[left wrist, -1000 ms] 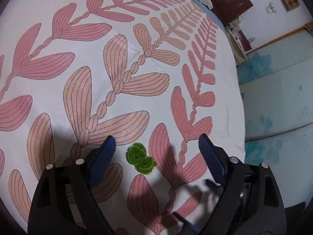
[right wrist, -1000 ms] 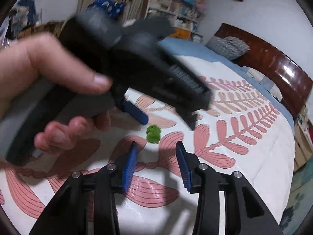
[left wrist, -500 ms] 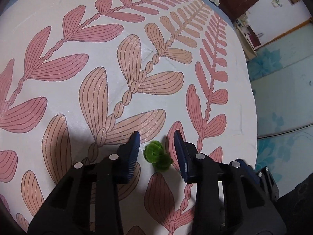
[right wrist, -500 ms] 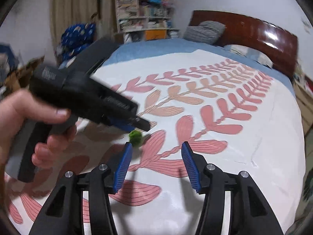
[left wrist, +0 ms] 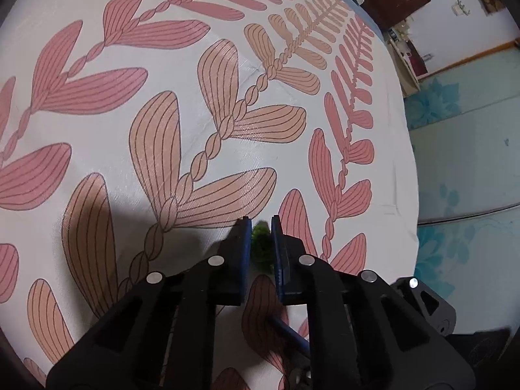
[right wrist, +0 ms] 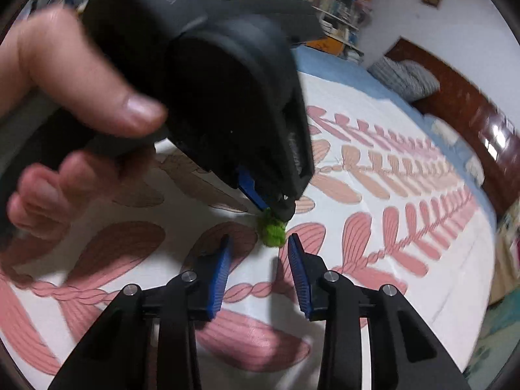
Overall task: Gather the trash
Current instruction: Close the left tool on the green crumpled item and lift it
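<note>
Left wrist view: the left gripper [left wrist: 261,227] is closing narrowly on a green fuzzy scrap [left wrist: 262,242] lying on the leaf-print bedspread [left wrist: 97,123]. Right wrist view: the right gripper [right wrist: 258,243] hangs just beside that scrap, jaws half apart, closing, holding nothing.

A wide bed [left wrist: 97,123] carries a smooth white bedspread [right wrist: 432,289] printed with pink and tan leaf fronds. On the spread lies one small fuzzy green clump of trash [right wrist: 272,232], on a pink leaf near its edge
</note>
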